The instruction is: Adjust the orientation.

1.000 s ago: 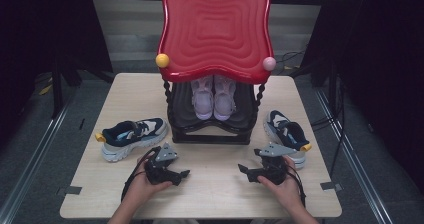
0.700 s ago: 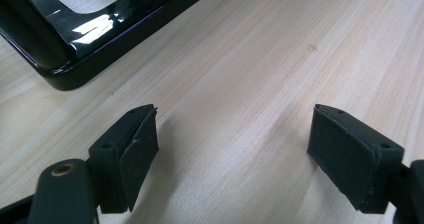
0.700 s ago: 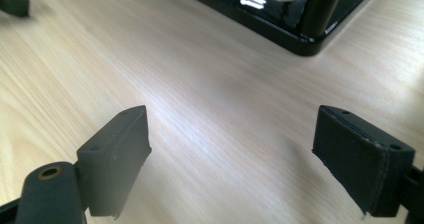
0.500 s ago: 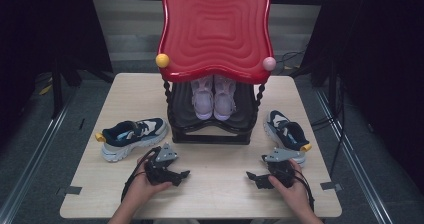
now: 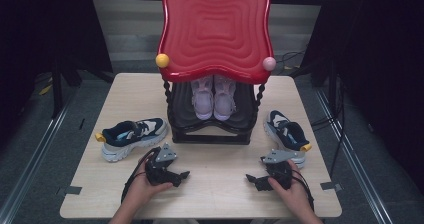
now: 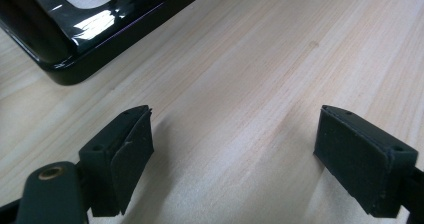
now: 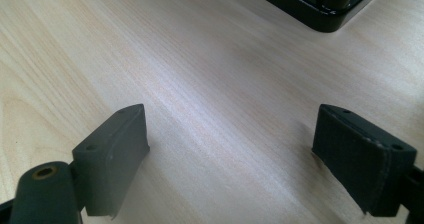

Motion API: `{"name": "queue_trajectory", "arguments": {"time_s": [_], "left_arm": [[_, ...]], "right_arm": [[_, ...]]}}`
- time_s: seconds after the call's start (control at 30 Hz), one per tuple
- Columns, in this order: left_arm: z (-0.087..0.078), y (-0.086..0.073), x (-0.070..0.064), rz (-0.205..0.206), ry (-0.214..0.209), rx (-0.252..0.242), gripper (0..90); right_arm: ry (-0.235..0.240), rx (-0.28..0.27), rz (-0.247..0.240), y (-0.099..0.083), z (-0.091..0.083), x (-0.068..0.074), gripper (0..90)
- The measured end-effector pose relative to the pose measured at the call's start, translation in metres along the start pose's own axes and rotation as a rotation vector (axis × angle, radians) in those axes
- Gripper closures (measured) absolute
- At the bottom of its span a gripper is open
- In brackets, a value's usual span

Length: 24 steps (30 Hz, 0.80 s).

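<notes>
High view, black rack (image 5: pixel 210 134), seemingly two lilac sneakers (image 5: pixel 214 98)

High view looks down on the table (image 5: pixel 100 194); both gripper views skim it closely, sharing the black rack (image 6: pixel 75 59).

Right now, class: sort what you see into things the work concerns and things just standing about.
In the work:
left tool
right tool
left navy sneaker
right navy sneaker
black shoe rack

Standing about:
pink sneakers
red top
table
</notes>
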<state>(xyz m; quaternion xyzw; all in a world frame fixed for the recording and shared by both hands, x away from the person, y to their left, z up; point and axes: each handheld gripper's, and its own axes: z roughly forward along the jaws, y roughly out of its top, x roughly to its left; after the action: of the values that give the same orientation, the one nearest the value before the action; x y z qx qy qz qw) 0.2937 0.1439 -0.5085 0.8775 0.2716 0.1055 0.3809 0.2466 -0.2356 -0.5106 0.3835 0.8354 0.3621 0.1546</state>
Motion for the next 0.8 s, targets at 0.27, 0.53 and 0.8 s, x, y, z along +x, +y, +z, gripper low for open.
{"name": "queue_trajectory", "arguments": {"time_s": [0.27,0.53,0.8], "left_arm": [[-0.004,-0.002,0.001,-0.005,0.002,0.007,17.2],[-0.012,0.003,0.003,-0.004,0.008,0.052,19.7],[-0.025,0.012,0.009,0.001,0.012,0.117,21.7]], "right_arm": [[0.000,0.000,0.000,0.000,0.000,0.000,13.5],[-0.001,0.002,0.000,0.000,0.000,0.000,13.5],[-0.001,0.002,0.000,0.000,0.000,0.000,13.4]]}}
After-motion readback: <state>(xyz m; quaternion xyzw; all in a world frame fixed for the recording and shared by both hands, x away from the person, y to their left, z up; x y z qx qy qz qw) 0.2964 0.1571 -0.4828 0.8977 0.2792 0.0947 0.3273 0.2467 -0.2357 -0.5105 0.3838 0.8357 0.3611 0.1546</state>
